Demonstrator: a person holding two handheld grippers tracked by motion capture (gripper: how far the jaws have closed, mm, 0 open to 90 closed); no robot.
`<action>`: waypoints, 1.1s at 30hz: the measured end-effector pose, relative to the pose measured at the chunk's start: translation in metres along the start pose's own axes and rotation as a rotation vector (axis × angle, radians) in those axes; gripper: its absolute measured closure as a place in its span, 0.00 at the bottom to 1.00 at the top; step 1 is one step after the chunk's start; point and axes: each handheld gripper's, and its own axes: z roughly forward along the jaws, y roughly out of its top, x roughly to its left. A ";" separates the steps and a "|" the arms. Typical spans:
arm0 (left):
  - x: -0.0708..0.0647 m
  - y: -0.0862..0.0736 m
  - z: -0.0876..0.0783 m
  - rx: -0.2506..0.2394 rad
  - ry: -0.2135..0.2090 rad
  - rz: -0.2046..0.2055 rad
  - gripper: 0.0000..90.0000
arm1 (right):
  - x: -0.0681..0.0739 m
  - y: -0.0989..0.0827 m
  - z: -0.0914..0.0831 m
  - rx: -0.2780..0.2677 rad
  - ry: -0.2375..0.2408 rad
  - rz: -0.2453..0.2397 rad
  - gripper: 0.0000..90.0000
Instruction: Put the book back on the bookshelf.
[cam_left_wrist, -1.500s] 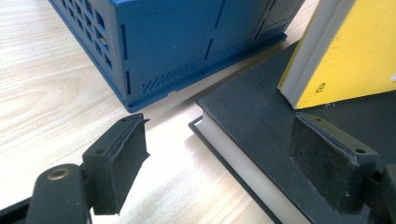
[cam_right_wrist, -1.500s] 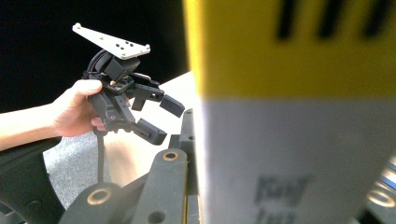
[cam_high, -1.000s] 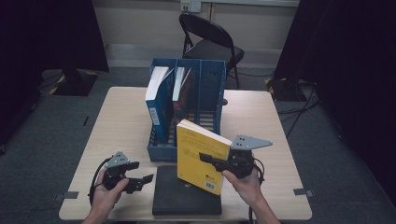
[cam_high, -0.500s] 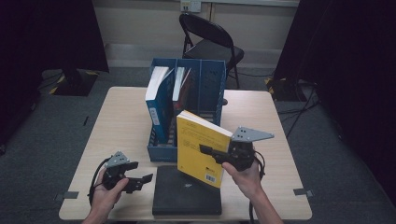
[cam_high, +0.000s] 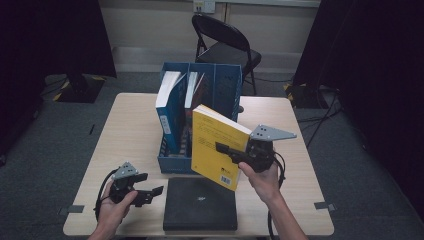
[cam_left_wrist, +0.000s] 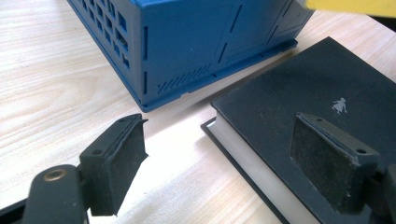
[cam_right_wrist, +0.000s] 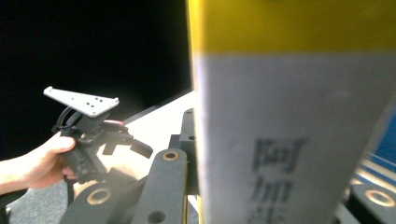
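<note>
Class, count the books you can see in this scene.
4: two upright in the blue file rack, one yellow book held in the right tool, one black book flat on the table. Others may be hidden.

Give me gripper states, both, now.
Left gripper: open, empty, by the black book.
Right gripper: shut on the yellow book.

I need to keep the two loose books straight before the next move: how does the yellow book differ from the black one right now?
The yellow book is held off the table, upright and tilted, clamped in the right gripper; the black book lies flat on the table, gripped by nothing. The yellow cover carries printed text; the black cover is plain save a small pale figure. The open left gripper sits beside the black book's edge. Both are outside the blue file rack.
</note>
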 end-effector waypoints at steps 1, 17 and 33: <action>-0.001 0.000 0.000 0.000 -0.006 0.006 0.20 | 0.000 0.001 0.001 -0.002 -0.006 0.001 0.84; 0.000 0.000 0.002 0.009 -0.010 -0.005 0.20 | -0.012 0.015 0.017 -0.019 -0.109 0.025 0.84; -0.002 0.000 0.003 0.008 -0.009 -0.006 0.20 | -0.026 0.028 0.034 -0.015 -0.218 0.046 0.84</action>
